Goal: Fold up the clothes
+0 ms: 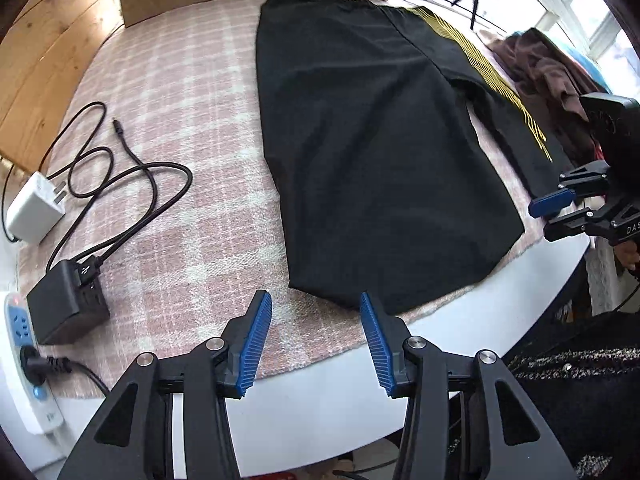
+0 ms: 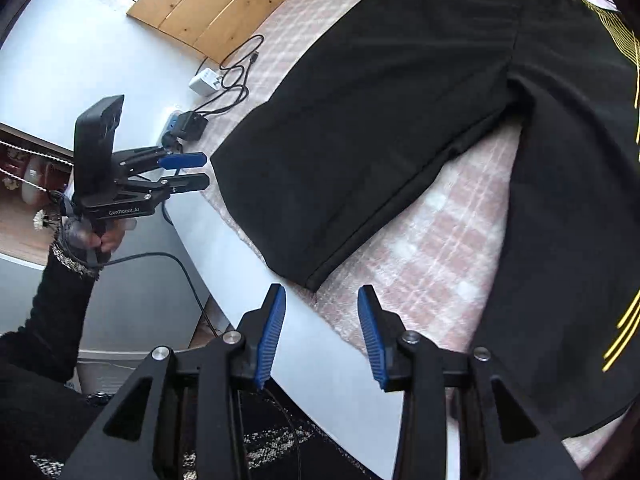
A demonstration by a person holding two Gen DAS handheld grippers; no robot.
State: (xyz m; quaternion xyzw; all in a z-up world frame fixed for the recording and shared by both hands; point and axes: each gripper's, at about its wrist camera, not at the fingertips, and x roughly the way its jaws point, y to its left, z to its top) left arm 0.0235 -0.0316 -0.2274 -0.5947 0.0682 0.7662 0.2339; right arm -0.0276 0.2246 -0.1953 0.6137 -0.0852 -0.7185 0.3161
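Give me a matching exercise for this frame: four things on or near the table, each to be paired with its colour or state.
Things:
1. shorts
2. charger
3. left claw
4. blanket

Colours or states:
A. white, lying beside a coiled cable
B. pink with a pale check, spread under the clothes
C. black with yellow stripes on one side, laid flat
D. open, empty, over the table's near edge

Pairs: 1-C, 2-A, 3-D, 4-B

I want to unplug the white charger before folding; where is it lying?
In the left wrist view the white charger lies at the far left edge of the pink plaid blanket, beside the coiled black cable, well left of the black shorts.
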